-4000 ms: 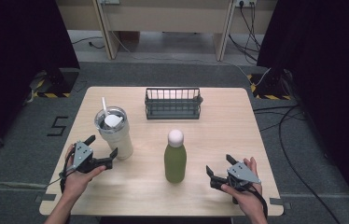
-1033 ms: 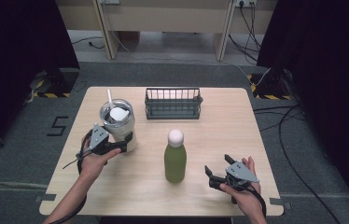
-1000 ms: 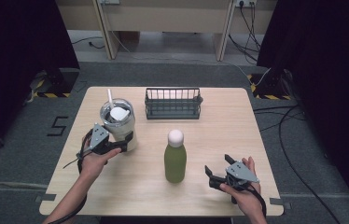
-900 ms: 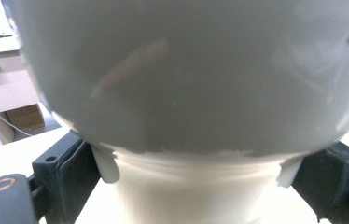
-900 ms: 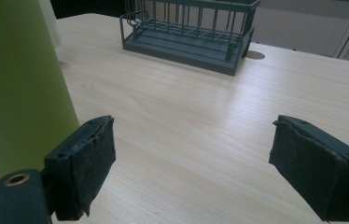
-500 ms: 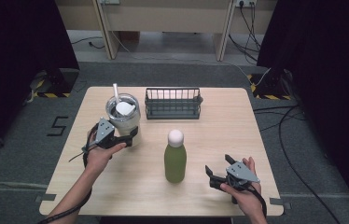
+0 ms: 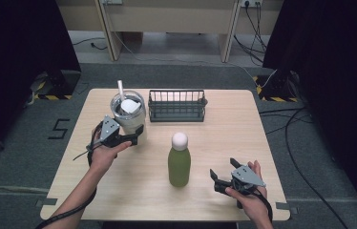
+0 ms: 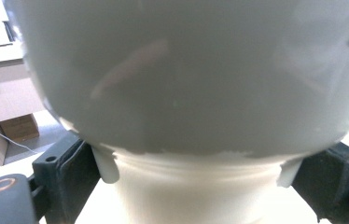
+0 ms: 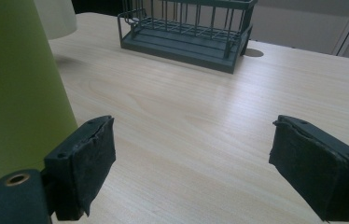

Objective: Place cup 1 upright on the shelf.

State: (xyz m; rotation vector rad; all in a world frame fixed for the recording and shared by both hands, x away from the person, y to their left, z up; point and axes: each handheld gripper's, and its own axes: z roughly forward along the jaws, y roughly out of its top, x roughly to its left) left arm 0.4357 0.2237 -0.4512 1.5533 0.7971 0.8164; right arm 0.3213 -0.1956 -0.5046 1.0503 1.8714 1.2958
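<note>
Cream tumbler (image 7: 129,116) sits clamped low in the left gripper (image 7: 128,137), probably for carrying toward the rack (image 7: 176,106) ahead; the right gripper (image 7: 224,179) waits, spread apart

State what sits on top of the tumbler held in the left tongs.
The tumbler carries a clear lid with a white cap and a straw rising from it. Its contents are hidden, and the left tongs cover its lower side.

"5" on the floor (image 7: 58,129)
</note>
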